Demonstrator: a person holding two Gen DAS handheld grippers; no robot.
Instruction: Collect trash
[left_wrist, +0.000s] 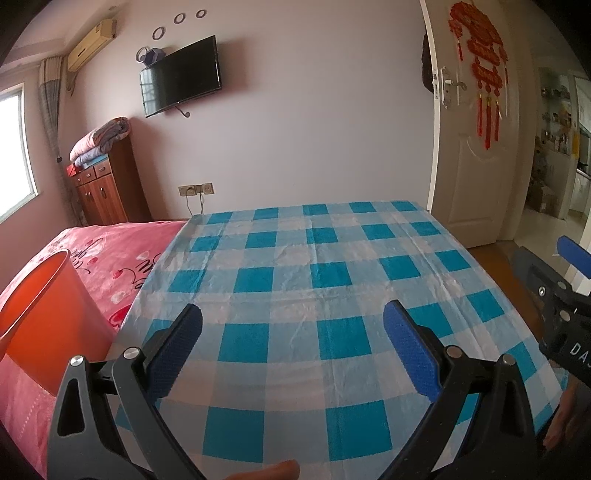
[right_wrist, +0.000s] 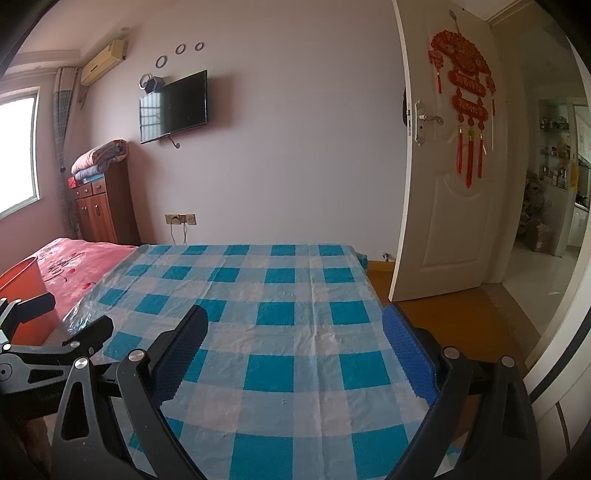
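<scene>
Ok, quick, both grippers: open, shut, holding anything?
Left gripper: open, holding nothing.
Right gripper: open, holding nothing.

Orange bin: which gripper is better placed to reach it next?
Left. The orange bin sits just beside the open left gripper; from the open right gripper it lies farther off, beyond the left one.
</scene>
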